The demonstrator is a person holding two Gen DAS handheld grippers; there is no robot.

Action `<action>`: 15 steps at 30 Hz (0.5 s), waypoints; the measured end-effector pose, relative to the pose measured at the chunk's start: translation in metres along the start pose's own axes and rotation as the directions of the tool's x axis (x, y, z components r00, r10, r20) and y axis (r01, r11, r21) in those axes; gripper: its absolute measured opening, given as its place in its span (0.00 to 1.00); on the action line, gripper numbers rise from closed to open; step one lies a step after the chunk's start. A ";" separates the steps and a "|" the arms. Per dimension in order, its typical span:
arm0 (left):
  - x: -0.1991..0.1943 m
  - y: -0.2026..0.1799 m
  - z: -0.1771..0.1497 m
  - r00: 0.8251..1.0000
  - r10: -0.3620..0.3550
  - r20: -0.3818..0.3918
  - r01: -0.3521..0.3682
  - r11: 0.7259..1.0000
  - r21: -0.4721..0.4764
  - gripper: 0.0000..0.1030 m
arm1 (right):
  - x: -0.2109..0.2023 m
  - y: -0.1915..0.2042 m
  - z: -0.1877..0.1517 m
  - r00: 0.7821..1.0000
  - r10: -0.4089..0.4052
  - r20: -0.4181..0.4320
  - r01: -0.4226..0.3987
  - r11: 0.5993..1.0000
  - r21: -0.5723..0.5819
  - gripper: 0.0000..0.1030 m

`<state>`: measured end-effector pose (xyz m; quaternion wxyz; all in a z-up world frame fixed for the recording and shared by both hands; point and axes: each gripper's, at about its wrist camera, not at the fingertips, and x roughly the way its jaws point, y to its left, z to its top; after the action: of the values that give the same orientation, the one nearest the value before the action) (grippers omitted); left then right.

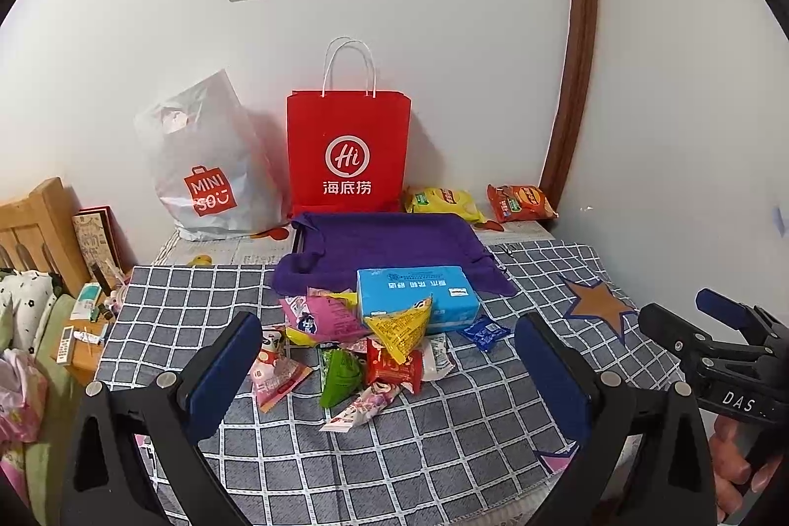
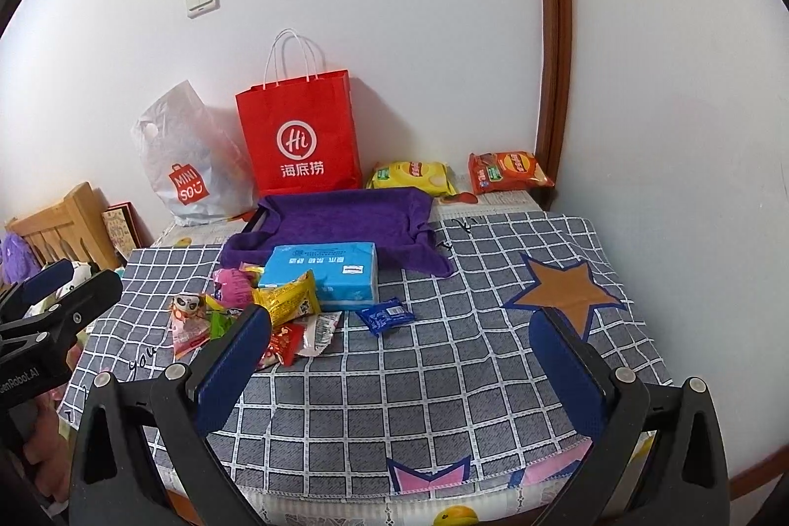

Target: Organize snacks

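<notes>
Both tongs, the left gripper (image 1: pixel 387 358) and the right gripper (image 2: pixel 402 346), are spread wide and hold nothing. Sorting has not started, I think. Next, the left one should pinch 1 packet from the snack pile (image 1: pixel 355 348). Behind it, the blue tissue pack (image 1: pixel 416 297) crowds the purple tray (image 1: pixel 389 240). Farther back stands a red bag (image 1: pixel 347 151).

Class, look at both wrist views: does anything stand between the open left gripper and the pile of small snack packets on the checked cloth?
Nothing visible does. The left gripper is open, with the snack pile directly ahead between its fingers on the checked cloth. The blue tissue pack sits behind the pile.
</notes>
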<state>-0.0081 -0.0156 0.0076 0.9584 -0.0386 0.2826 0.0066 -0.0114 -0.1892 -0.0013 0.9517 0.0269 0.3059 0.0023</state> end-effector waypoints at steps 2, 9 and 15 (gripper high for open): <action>0.000 -0.001 0.000 1.000 0.000 0.000 0.000 1.000 0.002 1.00 | 0.001 -0.001 0.000 1.000 0.001 -0.002 -0.001 1.000 0.004 1.00; 0.000 0.000 -0.001 1.000 0.004 -0.003 -0.004 1.000 -0.003 1.00 | -0.001 -0.002 0.000 1.000 0.001 0.001 -0.001 1.000 0.006 1.00; 0.001 -0.001 -0.002 1.000 0.004 -0.003 -0.004 1.000 -0.002 1.00 | -0.002 -0.003 0.000 1.000 0.003 0.004 -0.003 1.000 0.006 1.00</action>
<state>-0.0082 -0.0164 0.0059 0.9580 -0.0389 0.2840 0.0085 -0.0126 -0.1921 -0.0004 0.9522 0.0304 0.3040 0.0029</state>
